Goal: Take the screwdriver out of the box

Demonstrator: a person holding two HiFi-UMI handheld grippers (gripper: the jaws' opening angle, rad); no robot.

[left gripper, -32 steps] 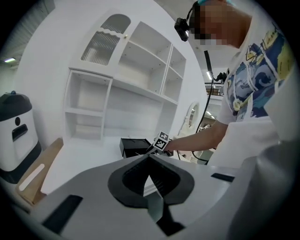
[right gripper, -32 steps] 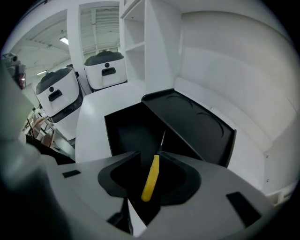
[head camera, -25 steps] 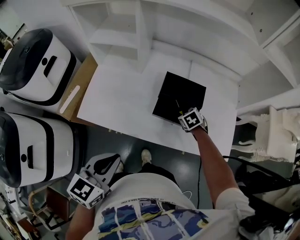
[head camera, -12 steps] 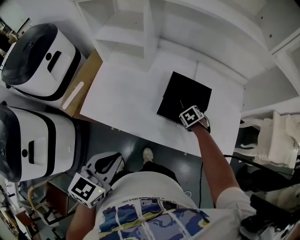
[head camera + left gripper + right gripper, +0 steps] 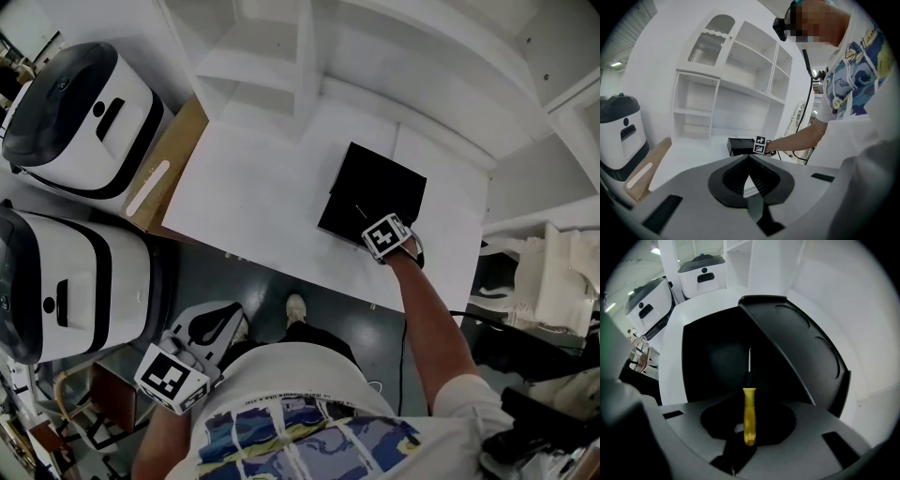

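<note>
Over box (image 5: 373, 183), right tool (image 5: 369, 225) closing round screwdriver (image 5: 749, 414)

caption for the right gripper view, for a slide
Right tool, jaws closing around the yellow-handled screwdriver, its tip pointing into the open black box.

Over the box (image 5: 375, 178), the marker cube hides the right gripper's (image 5: 375, 230) closing jaws from our head view. The screwdriver (image 5: 749, 413) handle sits between them, but we cannot tell whether they touch it.
</note>
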